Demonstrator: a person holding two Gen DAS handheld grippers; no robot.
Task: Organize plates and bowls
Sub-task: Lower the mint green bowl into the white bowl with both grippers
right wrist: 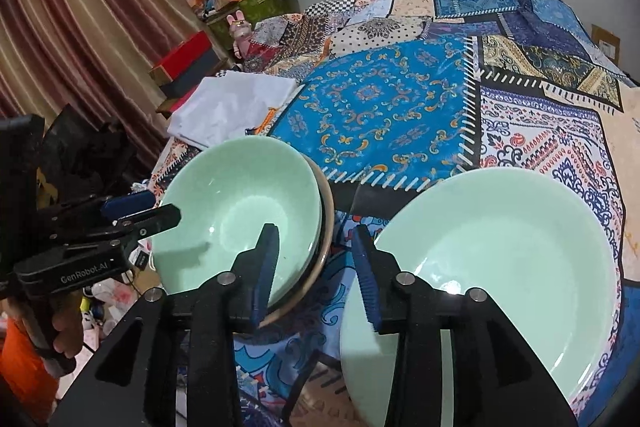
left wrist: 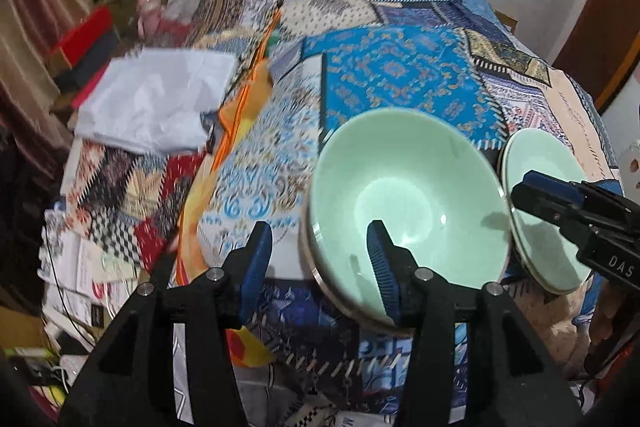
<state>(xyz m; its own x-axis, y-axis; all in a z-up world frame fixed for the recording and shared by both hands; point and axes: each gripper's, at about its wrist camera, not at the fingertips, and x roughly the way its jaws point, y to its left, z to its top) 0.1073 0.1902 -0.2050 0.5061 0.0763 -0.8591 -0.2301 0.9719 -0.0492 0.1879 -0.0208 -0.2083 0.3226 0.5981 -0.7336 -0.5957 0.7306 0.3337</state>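
A pale green bowl (left wrist: pixel 404 187) (right wrist: pixel 236 203) sits nested in a beige-rimmed bowl on the patchwork cloth. My left gripper (left wrist: pixel 320 263) (right wrist: pixel 164 207) is open and straddles the bowl's near-left rim. One finger is inside the bowl and the other outside, and neither pad presses on it. To the right lies a pale green plate (left wrist: pixel 536 167) (right wrist: pixel 500 259). My right gripper (right wrist: pixel 316 267) (left wrist: pixel 520 189) is open over the gap between bowl and plate. Its right finger overlaps the plate's left rim, and nothing is gripped.
The patchwork cloth (right wrist: pixel 380 107) covers the table. A folded white cloth (left wrist: pixel 156 99) (right wrist: pixel 232 107) lies at its left edge. Beyond it are a red box (right wrist: pixel 184 57), toys and clutter beside a striped curtain (right wrist: pixel 80 27). A hand (right wrist: pixel 64 327) holds the left gripper's handle.
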